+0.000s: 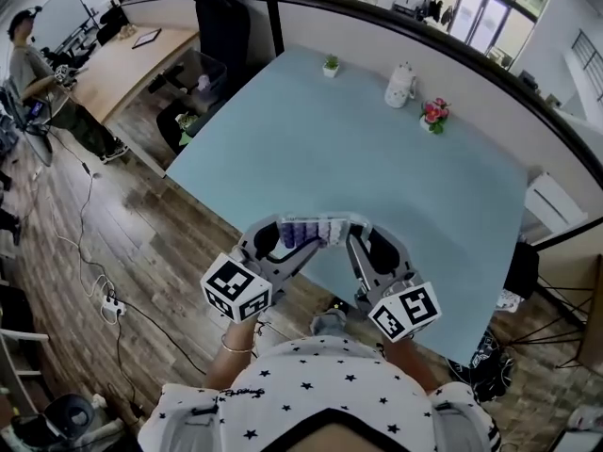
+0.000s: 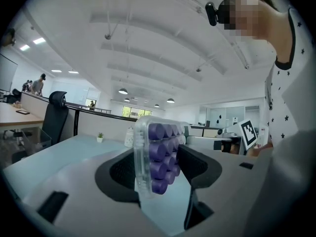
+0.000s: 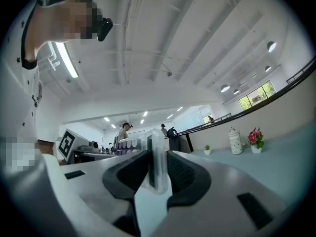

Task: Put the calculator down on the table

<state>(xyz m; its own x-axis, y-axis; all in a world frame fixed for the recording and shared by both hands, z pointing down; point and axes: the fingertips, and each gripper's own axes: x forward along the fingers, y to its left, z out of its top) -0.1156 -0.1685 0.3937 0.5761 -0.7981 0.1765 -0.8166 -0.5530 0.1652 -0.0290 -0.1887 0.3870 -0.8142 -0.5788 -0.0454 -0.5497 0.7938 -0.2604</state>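
Observation:
A calculator (image 1: 316, 232) with a clear case and purple keys hangs in the air over the near edge of the pale blue table (image 1: 377, 177). My left gripper (image 1: 285, 240) is shut on its left end and my right gripper (image 1: 352, 237) on its right end. In the left gripper view the calculator (image 2: 155, 154) stands on edge between the dark pads, keys facing right, with my left gripper (image 2: 159, 166) closed around it. From the right gripper view only the thin clear edge of the calculator (image 3: 155, 162) shows, clamped in my right gripper (image 3: 157, 171).
At the table's far side stand a small potted plant (image 1: 331, 65), a white jar (image 1: 400, 86) and a pot of pink flowers (image 1: 433, 115). A black office chair (image 1: 221, 17) is at the far left corner. A person (image 1: 38, 73) stands at the left; cables and a power strip (image 1: 111, 304) lie on the floor.

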